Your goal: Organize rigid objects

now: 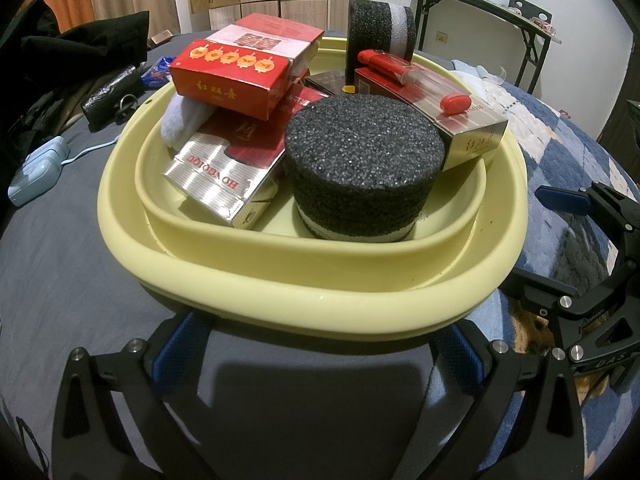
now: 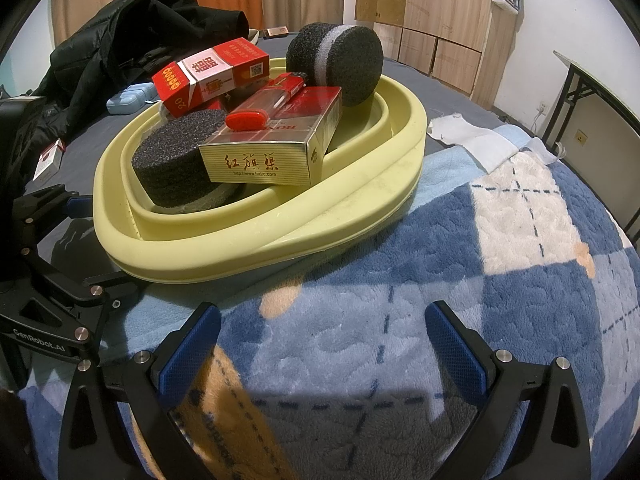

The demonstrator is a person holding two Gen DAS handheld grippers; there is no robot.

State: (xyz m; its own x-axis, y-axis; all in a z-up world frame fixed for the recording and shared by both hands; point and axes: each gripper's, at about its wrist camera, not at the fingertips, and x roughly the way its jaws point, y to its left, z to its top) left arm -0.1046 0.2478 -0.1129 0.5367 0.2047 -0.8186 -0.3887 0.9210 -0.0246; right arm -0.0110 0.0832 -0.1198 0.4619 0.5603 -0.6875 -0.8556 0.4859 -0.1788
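bed: i see blanket (image 2: 400, 280) under basin (image 2: 280, 236)
left gripper (image 1: 316, 344): jaws wide apart, at basin rim, empty
right gripper (image 2: 320, 344): jaws wide apart, empty
basin: boxes (image 2: 272, 152), foam discs (image 1: 364, 164) inside

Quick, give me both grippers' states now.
Left gripper: open, empty, at the basin rim.
Right gripper: open, empty, over the blanket.

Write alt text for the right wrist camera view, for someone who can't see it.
A pale yellow plastic basin on a blue-and-white fleece blanket holds two dark foam discs, red cigarette boxes and a red lighter. The open right gripper hovers empty in front of it.
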